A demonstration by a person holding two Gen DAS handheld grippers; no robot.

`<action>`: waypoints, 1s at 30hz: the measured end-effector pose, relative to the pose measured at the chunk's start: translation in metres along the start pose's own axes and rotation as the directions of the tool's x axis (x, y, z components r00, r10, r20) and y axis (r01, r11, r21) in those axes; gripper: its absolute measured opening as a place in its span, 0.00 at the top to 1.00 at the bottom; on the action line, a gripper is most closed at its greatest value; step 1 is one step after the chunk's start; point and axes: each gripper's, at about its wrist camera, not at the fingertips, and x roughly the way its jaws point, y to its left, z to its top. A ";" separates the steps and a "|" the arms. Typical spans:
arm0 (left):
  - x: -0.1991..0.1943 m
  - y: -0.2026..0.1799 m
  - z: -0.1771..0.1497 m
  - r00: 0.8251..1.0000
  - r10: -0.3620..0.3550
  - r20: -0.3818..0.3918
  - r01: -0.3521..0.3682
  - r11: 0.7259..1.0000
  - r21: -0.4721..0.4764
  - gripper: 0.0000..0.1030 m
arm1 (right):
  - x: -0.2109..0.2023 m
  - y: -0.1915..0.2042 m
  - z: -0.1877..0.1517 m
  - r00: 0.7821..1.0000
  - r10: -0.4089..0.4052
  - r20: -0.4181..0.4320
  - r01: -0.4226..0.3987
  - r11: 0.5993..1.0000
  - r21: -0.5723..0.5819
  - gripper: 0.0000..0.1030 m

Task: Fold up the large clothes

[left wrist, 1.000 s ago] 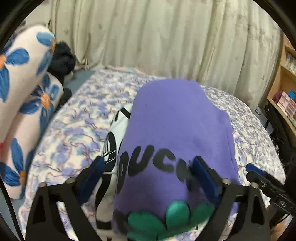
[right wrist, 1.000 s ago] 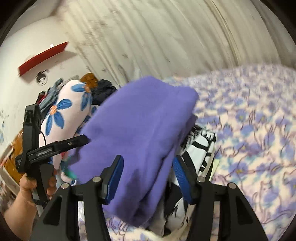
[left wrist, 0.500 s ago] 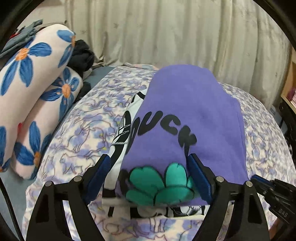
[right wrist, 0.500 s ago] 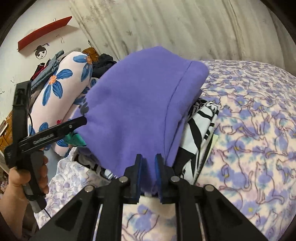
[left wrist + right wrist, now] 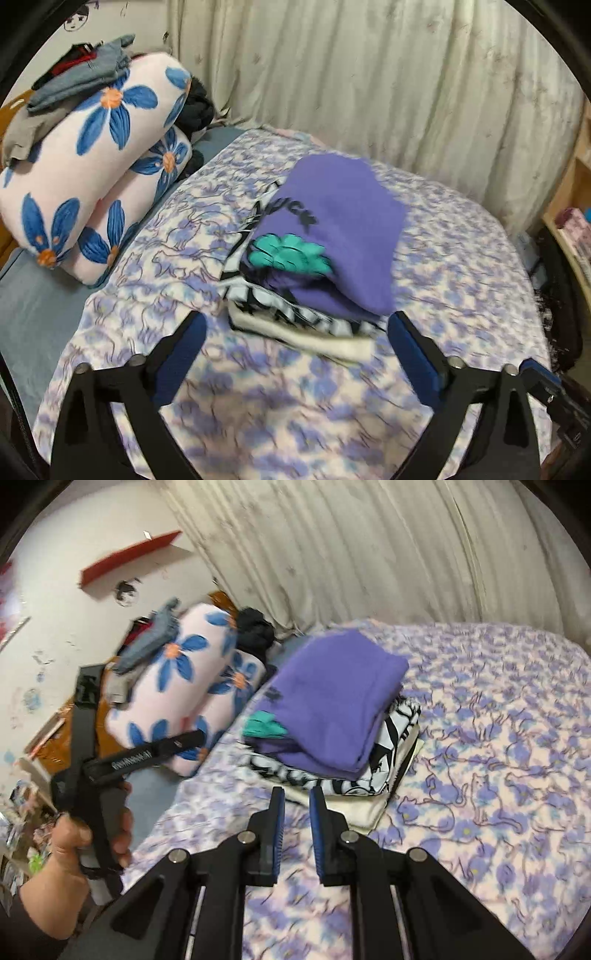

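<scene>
The folded purple fleece top point(image 5: 343, 229) is lying ahead of both grippers – left gripper point(image 5: 295, 354) gaping wide and empty, right gripper point(image 5: 297, 805) nearly pinched together, holding nothing.

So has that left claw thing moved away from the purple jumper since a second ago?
Yes. The left gripper has drawn back from the folded purple jumper, which now lies beyond its fingertips on the bed cover; its jaws have just been opening, nothing between them.

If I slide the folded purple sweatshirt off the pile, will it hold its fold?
Probably not: the folded purple sweatshirt looks thick and soft, with rounded edges, so it would likely sag and unfold. It may also drag the black-and-white patterned garment beneath it.
</scene>
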 end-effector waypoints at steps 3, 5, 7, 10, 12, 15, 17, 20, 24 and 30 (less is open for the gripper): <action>-0.056 -0.019 -0.020 0.999 -0.026 0.045 0.025 0.999 0.022 0.01 | -0.057 0.019 -0.005 0.999 0.011 0.035 -0.010 1.000 -0.020 0.87; -0.085 -0.031 -0.031 0.997 -0.040 0.062 0.038 0.999 0.035 0.01 | -0.089 0.025 -0.011 0.999 0.015 0.048 -0.015 1.000 -0.016 0.87; -0.115 -0.046 -0.047 0.996 -0.039 0.079 0.034 0.998 0.056 0.01 | -0.120 0.029 -0.020 0.998 0.021 0.064 -0.020 1.000 -0.014 0.86; -0.147 -0.066 -0.075 0.995 -0.035 0.097 0.024 0.993 0.116 0.01 | -0.153 0.029 -0.036 0.996 0.009 0.092 -0.007 1.000 -0.013 0.84; -0.164 -0.078 -0.099 0.994 -0.053 0.094 0.039 0.989 0.145 0.01 | -0.170 0.028 -0.050 0.995 -0.003 0.097 0.004 1.000 -0.012 0.84; -0.178 -0.087 -0.129 0.994 -0.083 0.070 0.073 0.988 0.136 0.01 | -0.190 0.021 -0.074 0.996 -0.015 0.092 0.015 1.000 -0.001 0.84; -0.183 -0.092 -0.148 0.994 -0.097 0.053 0.089 0.987 0.137 0.01 | -0.198 0.016 -0.090 0.996 -0.024 0.082 0.023 1.000 0.016 0.84; -0.188 -0.099 -0.177 0.995 -0.087 0.047 0.079 0.985 0.151 0.01 | -0.205 0.009 -0.117 0.998 -0.030 0.050 0.028 0.999 0.039 0.84; -0.189 -0.100 -0.210 0.994 -0.109 -0.005 0.108 0.985 0.134 0.01 | -0.206 -0.001 -0.155 0.999 -0.039 -0.028 0.041 0.996 0.076 0.84; -0.203 -0.108 -0.253 0.986 -0.157 -0.052 0.163 0.973 0.163 0.01 | -0.228 0.002 -0.190 0.996 -0.027 -0.079 0.032 0.998 0.061 0.84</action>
